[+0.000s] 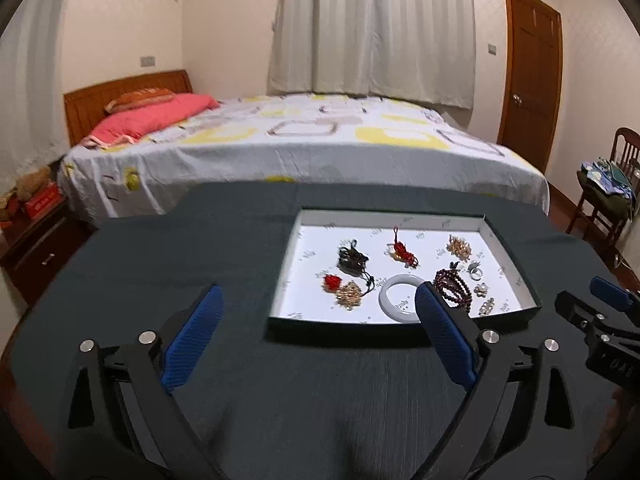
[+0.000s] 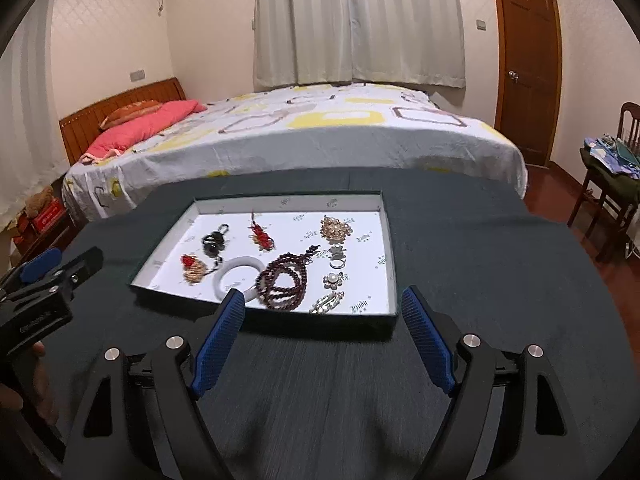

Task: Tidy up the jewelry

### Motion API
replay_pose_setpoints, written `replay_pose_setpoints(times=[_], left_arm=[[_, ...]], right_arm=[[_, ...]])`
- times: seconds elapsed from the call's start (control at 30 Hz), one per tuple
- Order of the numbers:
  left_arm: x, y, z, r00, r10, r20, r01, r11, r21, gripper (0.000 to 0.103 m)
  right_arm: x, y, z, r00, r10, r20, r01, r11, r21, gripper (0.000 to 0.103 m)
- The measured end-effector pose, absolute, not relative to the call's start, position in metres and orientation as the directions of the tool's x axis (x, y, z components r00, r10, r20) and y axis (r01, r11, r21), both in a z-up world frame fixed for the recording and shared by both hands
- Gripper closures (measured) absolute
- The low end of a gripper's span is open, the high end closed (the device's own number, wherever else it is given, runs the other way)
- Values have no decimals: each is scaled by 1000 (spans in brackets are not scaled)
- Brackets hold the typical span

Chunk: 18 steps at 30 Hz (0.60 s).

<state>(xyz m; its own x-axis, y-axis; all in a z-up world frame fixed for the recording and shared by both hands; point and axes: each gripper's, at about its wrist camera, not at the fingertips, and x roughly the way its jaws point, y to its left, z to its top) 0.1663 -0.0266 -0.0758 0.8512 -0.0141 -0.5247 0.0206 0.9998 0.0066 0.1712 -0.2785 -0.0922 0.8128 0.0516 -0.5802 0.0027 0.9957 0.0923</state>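
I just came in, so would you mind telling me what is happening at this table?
A person holds a two-finger gripper in each hand over a dark-covered table to organize jewelry. Both the left gripper and the right gripper are open and empty, poised at the near edge of a shallow white-lined tray. Inside lie a white bangle, a dark red bead bracelet, a red tassel, brooches and a ring. Nothing is gripped yet.
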Motion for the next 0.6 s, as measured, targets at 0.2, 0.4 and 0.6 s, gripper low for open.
replay_pose_setpoints(times=[0.2,0.4,0.6], left_arm=[[106,-16,-39,882,12,-471,-5,1000,15,5],[48,-9,-8,914,46,-403,-38,999,28,5],[20,-7,13,934,44,-355,-38,999,24,5]], right_arm=[[119,-272,-57,848,44,-528,-5,997,74,22],[75,-263,-27,881,42,-471,-18,998,57,21],[48,-260,-12,903,32,-428,-15,999,43,20]])
